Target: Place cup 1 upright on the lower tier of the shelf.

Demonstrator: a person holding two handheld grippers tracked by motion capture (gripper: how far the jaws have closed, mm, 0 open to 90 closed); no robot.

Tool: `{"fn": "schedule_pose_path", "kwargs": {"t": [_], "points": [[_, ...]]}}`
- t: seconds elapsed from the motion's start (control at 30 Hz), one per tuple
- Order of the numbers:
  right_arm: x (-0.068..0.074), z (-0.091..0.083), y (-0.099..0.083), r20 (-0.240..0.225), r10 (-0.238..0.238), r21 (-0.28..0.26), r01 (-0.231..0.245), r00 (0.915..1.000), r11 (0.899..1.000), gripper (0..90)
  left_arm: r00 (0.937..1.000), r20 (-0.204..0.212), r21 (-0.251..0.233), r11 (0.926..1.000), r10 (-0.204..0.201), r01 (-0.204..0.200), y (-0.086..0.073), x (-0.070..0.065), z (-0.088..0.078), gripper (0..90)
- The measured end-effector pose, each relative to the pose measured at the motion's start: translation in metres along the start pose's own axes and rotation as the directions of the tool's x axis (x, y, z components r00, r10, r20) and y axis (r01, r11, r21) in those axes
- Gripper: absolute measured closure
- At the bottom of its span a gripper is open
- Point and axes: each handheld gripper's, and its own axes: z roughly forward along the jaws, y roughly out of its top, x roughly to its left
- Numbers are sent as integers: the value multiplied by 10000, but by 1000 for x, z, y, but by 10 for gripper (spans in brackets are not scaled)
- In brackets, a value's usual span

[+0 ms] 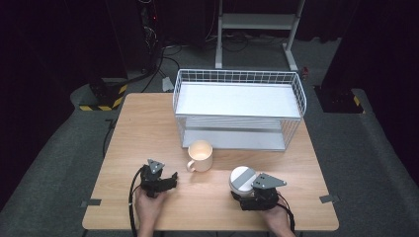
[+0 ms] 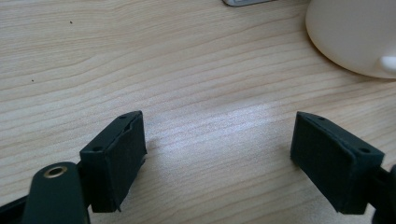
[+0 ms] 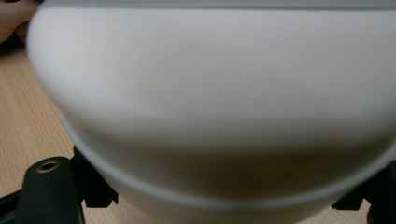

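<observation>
**Right tool straddles the upturned white bowl**

The right tool (image 1: 245, 190), at the near right of the surface (image 1: 143, 128), has its jaws around the upside-down white bowl (image 1: 241, 177); whether the pads press it I cannot tell. The left tool (image 1: 170, 178) rests wide apart and empty at near left. A cream mug (image 1: 200, 156) stands between them, before the wire rack (image 1: 238, 106).

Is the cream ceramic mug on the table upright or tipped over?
Upright: the cream ceramic mug stands on its base on the wooden table, its open mouth facing up.
</observation>
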Motion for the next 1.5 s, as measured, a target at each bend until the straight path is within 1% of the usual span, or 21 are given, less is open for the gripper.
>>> {"fn": "schedule_pose_path", "kwargs": {"t": [0.23, 0.33, 0.87, 1.03, 1.3, 1.5], "points": [[-1, -1, 0, -11, -80, -78, 80, 10000, 9999, 181, 10000, -8, -6, 10000, -2, 2, 0, 0, 0, 182], [-2, -2, 0, -110, 13, -64, -14, 9999, 10000, 182, 10000, 0, 3, 10000, 2, -2, 0, 0, 0, 182], [-3, -4, 2, -113, -61, -47, 60, 9999, 10000, 184, 10000, -1, 0, 10000, -1, 1, 0, 0, 0, 182], [-6, -5, 3, -33, 13, -63, -13, 10000, 10000, 184, 10000, -1, 1, 10000, -3, 3, 0, 0, 0, 182], [-11, -8, 3, -30, 231, -146, -231, 9997, 9996, 185, 10000, -2, -6, 10000, 9, -9, 0, 0, 0, 183], [-15, -10, 6, 74, 256, -191, -255, 9996, 9995, 185, 10000, -1, -5, 10000, 10, -10, 0, 0, 0, 182]]}}
